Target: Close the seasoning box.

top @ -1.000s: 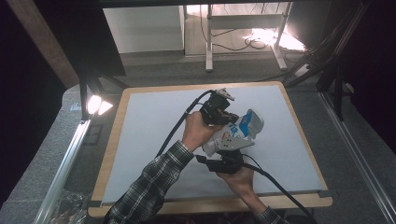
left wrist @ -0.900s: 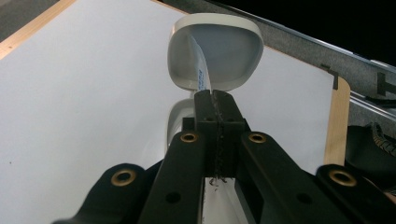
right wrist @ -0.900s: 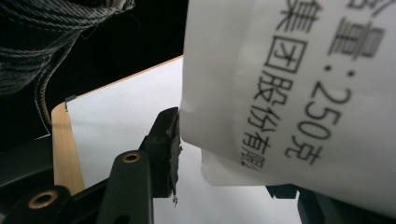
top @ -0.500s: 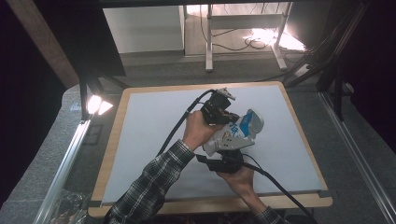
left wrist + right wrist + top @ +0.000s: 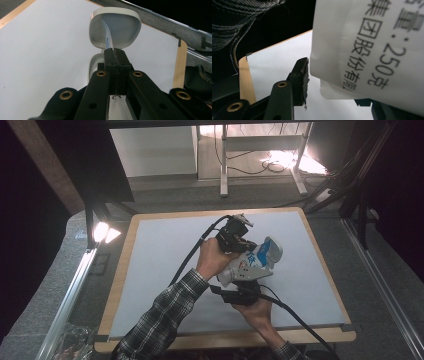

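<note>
step: two-gripper hold on the pouch (image 5: 252, 262) above the mat (image 5: 160, 270) – likely opening or emptying it
left gripper (image 5: 115, 53): jaws fully closed, pinching a thin film flap at the pouch top
right gripper (image 5: 240, 295): part-open, clamping the pouch body from below
next: pull the flap steadily, keep the body clamped
material: glossy white-blue plastic, printed, soft and crinkly – slips easily

Pouch (image 5: 252, 264) between grippers, above table (image 5: 160, 265) centre.
</note>
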Available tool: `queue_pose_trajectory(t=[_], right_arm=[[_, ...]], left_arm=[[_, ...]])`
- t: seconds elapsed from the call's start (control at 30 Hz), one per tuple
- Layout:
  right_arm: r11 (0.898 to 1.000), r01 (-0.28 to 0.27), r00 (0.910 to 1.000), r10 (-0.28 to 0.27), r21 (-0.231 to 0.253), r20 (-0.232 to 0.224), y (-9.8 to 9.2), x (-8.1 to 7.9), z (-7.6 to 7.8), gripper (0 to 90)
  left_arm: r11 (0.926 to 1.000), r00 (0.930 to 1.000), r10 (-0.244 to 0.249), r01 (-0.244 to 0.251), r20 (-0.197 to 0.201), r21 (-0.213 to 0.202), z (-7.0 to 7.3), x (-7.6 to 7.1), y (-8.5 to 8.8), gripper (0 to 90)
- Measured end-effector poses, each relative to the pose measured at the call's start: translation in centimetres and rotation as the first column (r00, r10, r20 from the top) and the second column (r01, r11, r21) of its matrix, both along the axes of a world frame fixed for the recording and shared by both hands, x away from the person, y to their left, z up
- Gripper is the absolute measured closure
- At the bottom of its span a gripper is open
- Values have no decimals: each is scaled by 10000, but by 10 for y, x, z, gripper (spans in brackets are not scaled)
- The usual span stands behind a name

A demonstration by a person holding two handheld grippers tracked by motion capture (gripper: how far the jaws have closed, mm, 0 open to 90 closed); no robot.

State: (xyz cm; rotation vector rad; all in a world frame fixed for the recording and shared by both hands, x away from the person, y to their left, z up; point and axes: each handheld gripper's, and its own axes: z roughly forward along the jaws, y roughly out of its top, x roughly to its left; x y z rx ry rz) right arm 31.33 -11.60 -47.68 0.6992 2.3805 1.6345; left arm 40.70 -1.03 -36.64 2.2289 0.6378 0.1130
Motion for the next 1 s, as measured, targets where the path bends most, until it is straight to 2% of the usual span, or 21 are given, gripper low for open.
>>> queue_pose_trajectory(t=[0.7, 1.0], right_arm=[[10000, 46, 10000, -46, 29, 45, 0, 0, 0, 531], [10000, 60, 10000, -61, 46, 66, 1, 0, 1, 531]], left_arm=[[9999, 9999, -26, 27, -103, 98, 1, 0, -3, 900], [9996, 10000, -69, 71, -45, 274, 2, 0, -5, 900]])
